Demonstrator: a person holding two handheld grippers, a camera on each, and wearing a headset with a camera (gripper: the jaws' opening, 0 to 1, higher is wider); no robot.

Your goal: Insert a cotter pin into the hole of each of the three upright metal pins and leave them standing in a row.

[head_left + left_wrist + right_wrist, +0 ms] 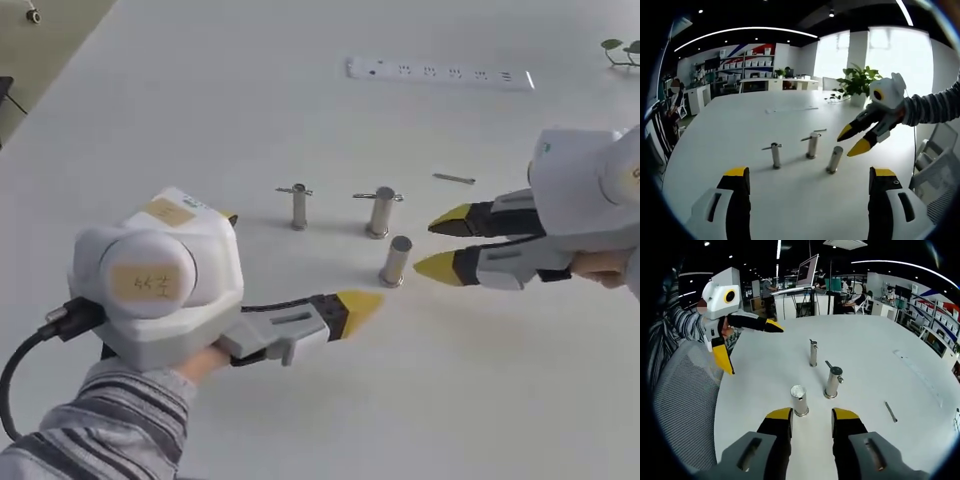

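Note:
Three upright metal pins stand on the white table. The far-left pin [299, 206] and the middle pin [379, 212] each carry a cotter pin through the top. The nearer pin [396, 261] is bare, and its open top [799, 400] lies just ahead of my right gripper [812, 416]. A loose cotter pin [453, 179] lies flat behind the right gripper [445, 243], which is open and close to the bare pin's right side. My left gripper [293, 260] stands wide open and holds nothing, short of the pins [834, 159].
A white power strip [440, 72] lies at the far side of the table. Plant leaves [625, 50] show at the far right corner. Office chairs stand beside the table's edge [685, 390].

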